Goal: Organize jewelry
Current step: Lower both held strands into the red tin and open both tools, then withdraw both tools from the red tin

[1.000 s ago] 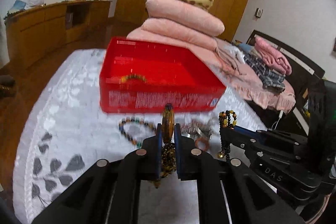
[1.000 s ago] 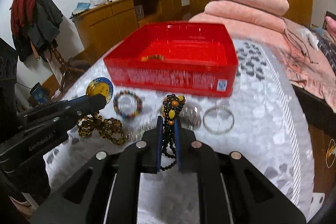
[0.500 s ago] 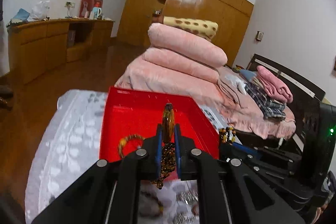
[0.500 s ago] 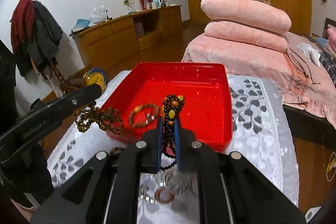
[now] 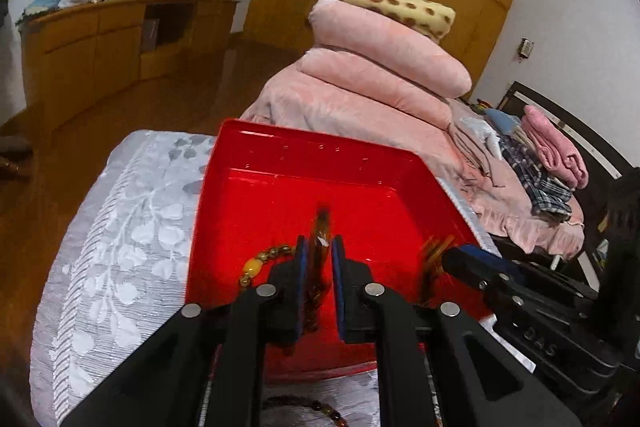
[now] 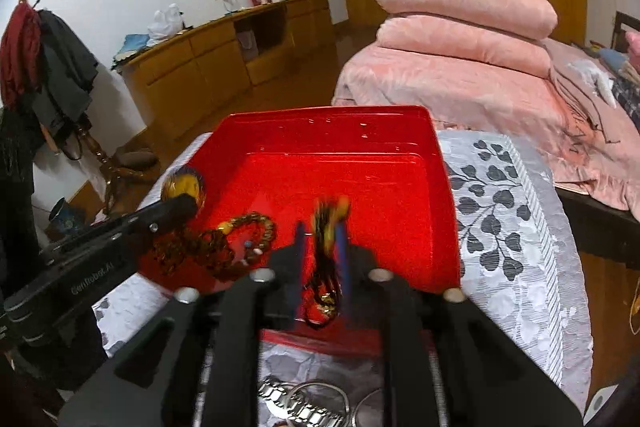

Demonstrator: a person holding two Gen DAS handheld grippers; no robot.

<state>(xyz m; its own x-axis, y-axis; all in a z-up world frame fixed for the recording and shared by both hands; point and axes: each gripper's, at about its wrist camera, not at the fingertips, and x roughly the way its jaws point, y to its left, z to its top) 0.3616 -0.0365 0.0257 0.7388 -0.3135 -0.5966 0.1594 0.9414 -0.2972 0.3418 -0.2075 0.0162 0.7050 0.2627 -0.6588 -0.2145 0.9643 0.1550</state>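
Observation:
A red bin (image 5: pixel 320 155) (image 6: pixel 328 119) stands on the cloth-covered table with an amber bead bracelet (image 5: pixel 260 265) (image 6: pixel 248 227) inside. My left gripper (image 5: pixel 319 255) hangs over the bin's near half. Its jaws are opening, and the pads still touch a brown bead necklace (image 5: pixel 322 223) whose round pendant (image 6: pixel 182 187) sticks up above them. My right gripper (image 6: pixel 320 247) is over the bin too, with its jaws opening. A dark string of black and amber beads (image 6: pixel 326 227) is blurred between the pads, with a gap on each side.
On the silver leaf-pattern cloth (image 6: pixel 500 227) in front of the bin lie a metal watch band and rings (image 6: pixel 304 403) and a brown bead bracelet (image 5: pixel 316 407). A bed with stacked pink blankets (image 5: pixel 384 67) lies beyond, a wooden sideboard (image 5: pixel 100 43) to the left.
Both grippers moved forward from above the loose jewelry to over the red bin. The right jaws spread apart and its bead string sagged lower. The left pads barely shifted.

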